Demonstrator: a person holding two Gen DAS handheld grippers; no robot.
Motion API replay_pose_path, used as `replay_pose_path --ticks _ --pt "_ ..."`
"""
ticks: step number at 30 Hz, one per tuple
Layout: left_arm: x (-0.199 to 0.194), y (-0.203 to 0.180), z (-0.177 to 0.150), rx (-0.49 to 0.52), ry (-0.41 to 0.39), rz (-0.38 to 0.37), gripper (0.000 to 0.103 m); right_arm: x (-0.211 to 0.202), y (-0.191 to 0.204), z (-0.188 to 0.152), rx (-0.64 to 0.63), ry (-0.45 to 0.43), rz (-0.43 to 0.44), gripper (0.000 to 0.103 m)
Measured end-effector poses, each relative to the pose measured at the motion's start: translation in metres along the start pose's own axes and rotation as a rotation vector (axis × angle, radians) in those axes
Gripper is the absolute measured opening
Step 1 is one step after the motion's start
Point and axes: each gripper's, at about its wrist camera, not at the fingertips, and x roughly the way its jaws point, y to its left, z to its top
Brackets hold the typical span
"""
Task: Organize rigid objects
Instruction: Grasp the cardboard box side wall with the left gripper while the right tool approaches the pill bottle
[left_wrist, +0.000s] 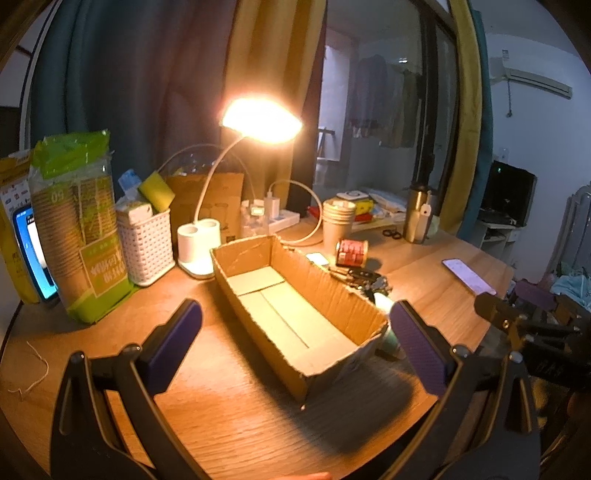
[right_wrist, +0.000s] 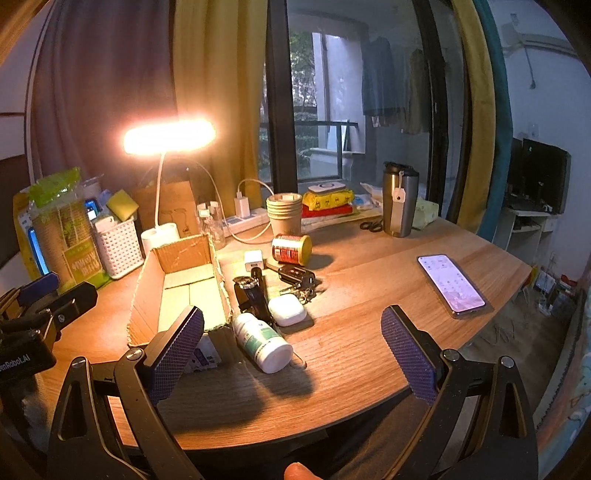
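Note:
An open cardboard box (left_wrist: 295, 317) lies empty on the wooden desk (left_wrist: 240, 424); it also shows in the right wrist view (right_wrist: 177, 291). Right of it lie a white pill bottle (right_wrist: 264, 341), a white earbud case (right_wrist: 287, 311), a black watch (right_wrist: 253, 293), car keys (right_wrist: 297, 278), a white charger plug (right_wrist: 254, 260) and a red can (right_wrist: 291, 249) on its side. My left gripper (left_wrist: 295, 347) is open, hovering above the box's near end. My right gripper (right_wrist: 293, 350) is open, above the pill bottle.
A lit desk lamp (left_wrist: 199, 243), white basket (left_wrist: 146, 240), paper-cup sleeve (left_wrist: 83, 236), cup stack (right_wrist: 284, 214), steel tumbler (right_wrist: 398, 199), scissors (right_wrist: 371, 225) and power strip (right_wrist: 245, 218) line the back. A lit phone (right_wrist: 452, 284) lies at the right near the desk edge.

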Motion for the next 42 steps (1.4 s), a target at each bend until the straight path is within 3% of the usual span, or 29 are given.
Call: replay_pose_path --ticks 13,21,22,27,30,31,37,42 --pt "0.063 0.029 -0.016 -0.015 0.120 0.033 0.103 0.073 0.001 -0.018 -0.053 0.136 0.000 0.099" --pt "0.105 0.033 -0.020 0.005 0.223 -0.010 0.100 0.105 0.007 -0.032 -0.090 0.208 0.007 0.099" --pt "0.111 0.034 -0.020 0.003 0.241 -0.014 0.090 0.108 0.007 -0.032 -0.091 0.215 0.006 0.099" --pt "0.140 0.046 -0.029 -0.053 0.377 -0.027 0.062 0.114 0.006 -0.034 -0.092 0.231 0.000 0.099" --pt "0.144 0.057 -0.034 -0.095 0.413 -0.048 0.054 0.114 0.006 -0.033 -0.093 0.231 0.002 0.099" --pt "0.145 0.059 -0.034 -0.089 0.417 -0.042 0.046 0.114 0.006 -0.034 -0.094 0.230 0.003 0.099" --pt "0.150 0.070 -0.030 -0.046 0.433 -0.006 0.026 0.115 0.009 -0.034 -0.098 0.229 0.015 0.099" --pt "0.168 0.074 -0.033 -0.049 0.480 -0.033 0.015 0.119 0.010 -0.036 -0.094 0.239 0.025 0.099"
